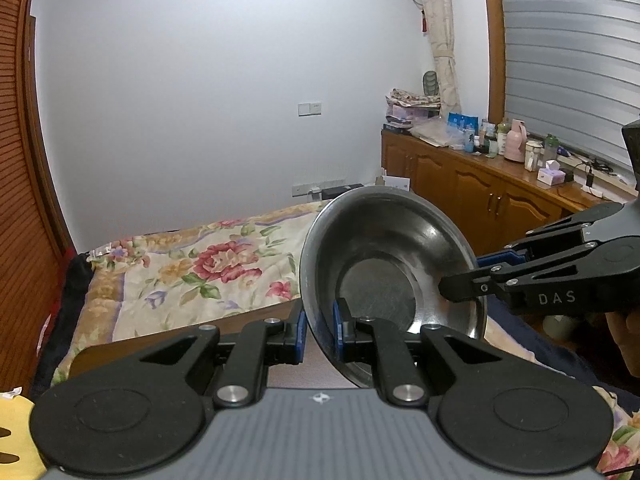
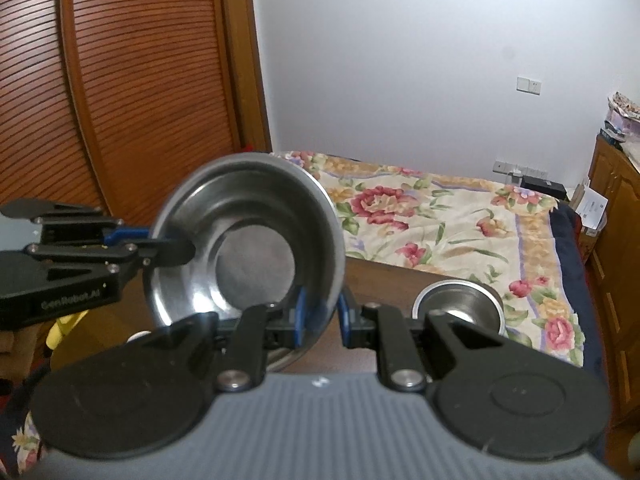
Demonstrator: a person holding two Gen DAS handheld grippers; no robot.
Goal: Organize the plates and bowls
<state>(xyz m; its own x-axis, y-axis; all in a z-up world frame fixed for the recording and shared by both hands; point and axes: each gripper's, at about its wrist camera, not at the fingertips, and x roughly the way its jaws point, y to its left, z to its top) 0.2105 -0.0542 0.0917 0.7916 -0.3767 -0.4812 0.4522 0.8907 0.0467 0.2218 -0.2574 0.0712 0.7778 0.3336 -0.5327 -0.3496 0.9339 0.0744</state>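
A shiny steel bowl (image 1: 392, 248) hangs tilted in the air, gripped by both grippers at its rim. My left gripper (image 1: 320, 328) is shut on the near left rim, one blue pad inside the wall and one outside. From the right, my right gripper (image 1: 460, 280) pinches the opposite rim. In the right wrist view the same bowl (image 2: 248, 208) fills the middle, with my right gripper (image 2: 322, 312) shut on its lower right rim and my left gripper (image 2: 172, 246) clamped on its left rim. A second steel bowl (image 2: 460, 300) stands upright on the brown table (image 2: 380, 280).
A bed with a flowered cover (image 2: 440, 220) lies beyond the table. A wooden cabinet (image 1: 480, 192) crowded with bottles and boxes runs along the right wall. Slatted wooden doors (image 2: 120, 80) stand at the left. Something yellow (image 1: 16, 432) sits at the lower left.
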